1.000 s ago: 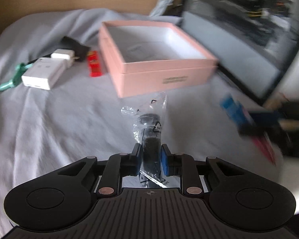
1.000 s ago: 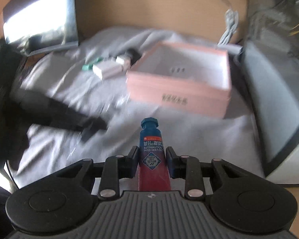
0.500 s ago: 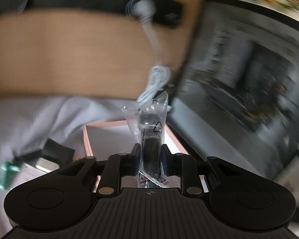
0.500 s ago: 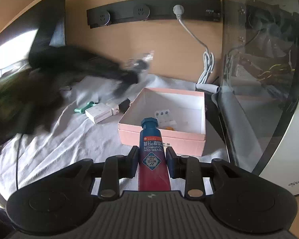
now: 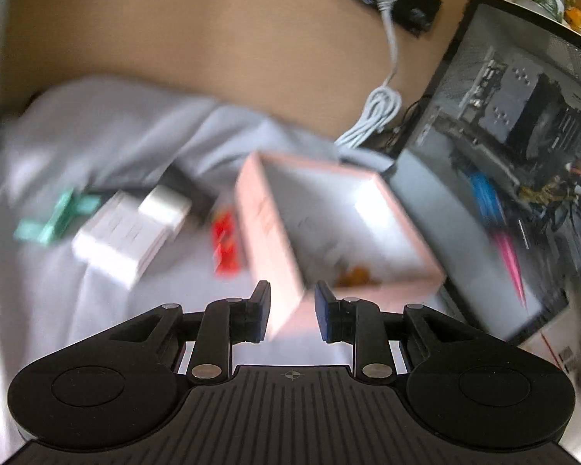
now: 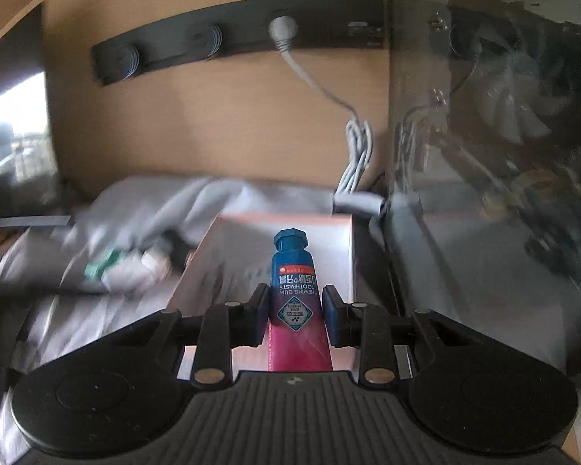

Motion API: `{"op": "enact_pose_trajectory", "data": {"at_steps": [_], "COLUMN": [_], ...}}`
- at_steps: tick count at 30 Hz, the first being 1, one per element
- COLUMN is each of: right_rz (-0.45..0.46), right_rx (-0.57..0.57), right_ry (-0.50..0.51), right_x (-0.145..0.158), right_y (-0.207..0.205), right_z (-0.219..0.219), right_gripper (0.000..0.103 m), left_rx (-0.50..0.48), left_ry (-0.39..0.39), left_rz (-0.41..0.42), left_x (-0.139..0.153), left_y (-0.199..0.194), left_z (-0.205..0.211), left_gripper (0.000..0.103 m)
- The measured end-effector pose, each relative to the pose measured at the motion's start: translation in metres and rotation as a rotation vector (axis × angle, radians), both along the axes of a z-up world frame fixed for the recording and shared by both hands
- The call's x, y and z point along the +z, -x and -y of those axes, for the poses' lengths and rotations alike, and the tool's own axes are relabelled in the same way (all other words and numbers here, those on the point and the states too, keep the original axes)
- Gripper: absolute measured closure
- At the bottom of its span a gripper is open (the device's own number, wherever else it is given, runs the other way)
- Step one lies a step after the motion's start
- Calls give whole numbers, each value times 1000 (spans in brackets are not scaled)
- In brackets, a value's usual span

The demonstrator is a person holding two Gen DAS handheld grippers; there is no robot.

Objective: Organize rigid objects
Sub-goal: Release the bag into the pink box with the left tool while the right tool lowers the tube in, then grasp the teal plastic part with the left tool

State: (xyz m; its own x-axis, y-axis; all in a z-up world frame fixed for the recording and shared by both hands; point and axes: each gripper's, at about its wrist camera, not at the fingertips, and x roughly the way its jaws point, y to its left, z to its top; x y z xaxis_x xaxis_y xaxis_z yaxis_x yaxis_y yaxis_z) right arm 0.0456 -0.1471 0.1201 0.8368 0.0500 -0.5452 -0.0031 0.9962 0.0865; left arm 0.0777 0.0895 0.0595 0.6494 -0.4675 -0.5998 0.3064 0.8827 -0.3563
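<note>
Left wrist view: left gripper (image 5: 292,312) has its jaws apart with nothing between them, hovering over the near corner of the pink box (image 5: 269,232). The frame is motion-blurred. On the grey cloth (image 5: 97,310) left of the box lie a red item (image 5: 224,246), a white charger (image 5: 124,238) and a green piece (image 5: 56,219). Something orange sits on the box floor; too blurred to identify.

Right wrist view: right gripper (image 6: 295,312) is clamped on the toothpaste tube (image 6: 293,283), cap pointing forward, held above the box's near edge (image 6: 279,219).

Judgement: the step in hand is depositing the tube. Next move calls for lowering it inside the box walls, then parting the jaws. The left looks free to fetch one of the loose items from the cloth.
</note>
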Motion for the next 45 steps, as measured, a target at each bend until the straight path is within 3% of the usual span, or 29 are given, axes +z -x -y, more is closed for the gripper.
{"op": "enact_pose_trajectory", "data": {"at_steps": [6,9,10,13,20,25,31,36,39,41,45], "right_rz": [-38,-46,-43,-62,-62,-143,-213,-242,-253,-269,-269], "right_rx": [-66,-77,-69,-18,60,120,120,93,85,81,66], "right_ry": [-5,14,2,-27,65,77,95,90,76,67,60], "right_x": [-8,-19,-23,-37,-67,-89,-115,-123,-125,-128,-132], "right_y": [-101,-116,-115,-105,-41,-2,18,22,25,23,19], "right_z": [10,-1,-4,-19,-49,-63,-82,-87,-86,-85,-86], "right_gripper": [72,47,40,39,28,27,27,27,27,27,18], "left_rx": [97,165,185,231,219,164,175,219,204,200,200], "left_ry": [-44,-59,-66,-85,-101,-133,-143,-295,-299,-312,-331], "left_rz": [-61,-79,-89,-109,-83,4,72,15,-42,-19,-63], "left_x": [-26,-35,-38,-44,-44,-31,-11,-24,-40,-45,-61], "left_y": [40,50,51,51,28,-14,-86,-132,-147,-151,-164], "left_z": [-44,-67,-74,-87,-84,-71,-74,-85,-92,-92,-95], "left_gripper": [76,76,76,76,76,76,75,74,74,72,69]}}
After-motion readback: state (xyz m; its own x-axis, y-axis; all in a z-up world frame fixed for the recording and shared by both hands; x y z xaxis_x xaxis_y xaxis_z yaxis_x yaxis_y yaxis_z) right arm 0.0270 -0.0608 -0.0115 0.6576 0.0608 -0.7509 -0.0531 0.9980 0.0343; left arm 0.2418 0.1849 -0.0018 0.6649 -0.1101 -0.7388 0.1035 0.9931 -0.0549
